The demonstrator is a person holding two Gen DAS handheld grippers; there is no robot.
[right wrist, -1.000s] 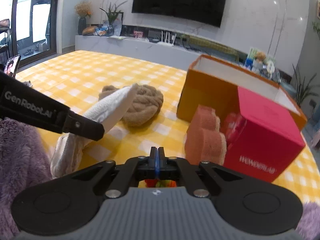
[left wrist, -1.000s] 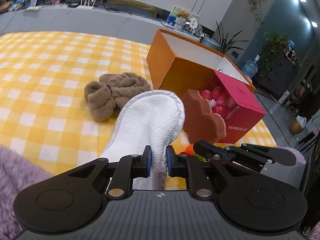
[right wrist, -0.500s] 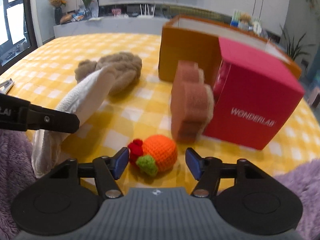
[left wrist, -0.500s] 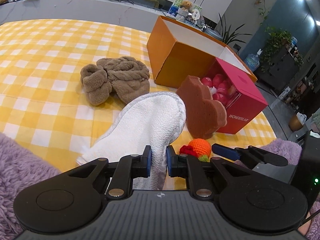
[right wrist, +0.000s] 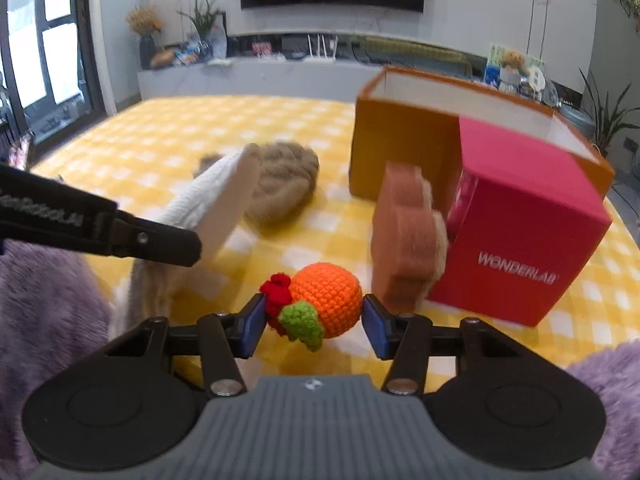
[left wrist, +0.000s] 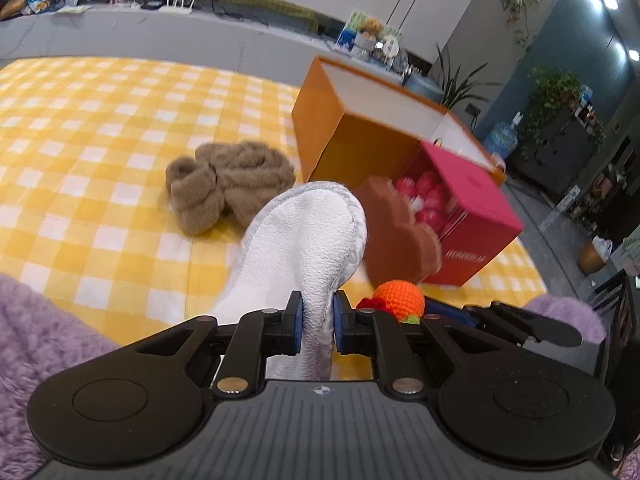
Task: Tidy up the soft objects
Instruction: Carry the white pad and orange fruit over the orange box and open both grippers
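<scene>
Two grippers, four loose soft things, two boxes on a yellow checked cloth.
Left gripper (left wrist: 316, 318) clamps the white slipper (left wrist: 308, 240); right gripper (right wrist: 314, 320) is closing around the crochet orange (right wrist: 320, 304). Brown plush (left wrist: 228, 180) lies at 10 o'clock; brown sponge (right wrist: 404, 236) leans on the red box (right wrist: 520, 232) holding pink balls (left wrist: 424, 196); orange box (right wrist: 396, 148) behind.

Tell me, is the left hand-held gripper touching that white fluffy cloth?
Touching. The left wrist view shows the left hand-held gripper with both blue pads pressed against the white cloth, which is pinched between them with no gap either side.
</scene>
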